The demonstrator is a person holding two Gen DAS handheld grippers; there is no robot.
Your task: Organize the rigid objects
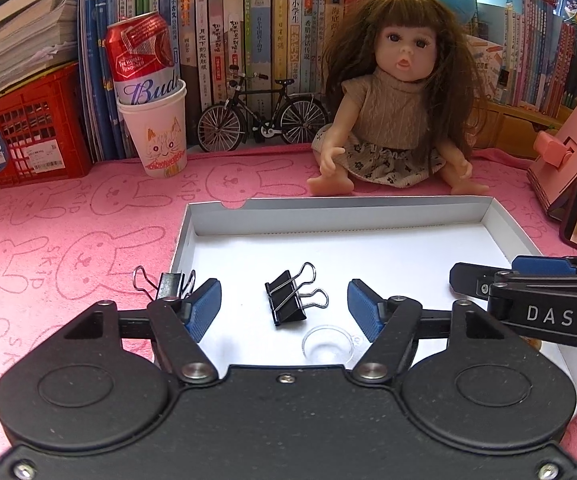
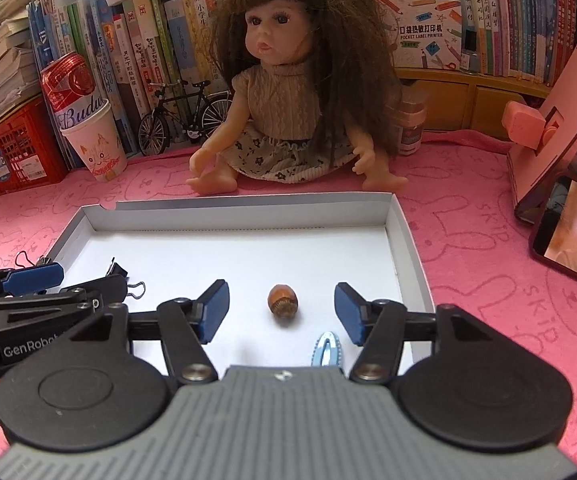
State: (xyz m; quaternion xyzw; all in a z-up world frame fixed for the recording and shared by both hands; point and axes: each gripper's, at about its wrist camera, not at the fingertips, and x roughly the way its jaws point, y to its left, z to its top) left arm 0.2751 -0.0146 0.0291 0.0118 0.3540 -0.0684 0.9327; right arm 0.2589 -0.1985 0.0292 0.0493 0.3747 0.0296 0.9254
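**Small items in a white tray, both tools empty**

The left tool [image 1: 284,308] stands wide open, empty, over a black binder clip [image 1: 288,298] lying in the white tray [image 1: 504,220]. The clip looks light and stiff; its body likely gives the surest hold, since the wire handles swing. The right tool [image 2: 282,312], equally open, frames a small brown acorn [image 2: 283,300], hard, rounded, probably prone to rolling.

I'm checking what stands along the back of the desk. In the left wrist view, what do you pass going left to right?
Red plastic crate → white paper cup with a cat drawing, holding a red beer can → black miniature bicycle → long-haired doll in a beige top → pink stand.
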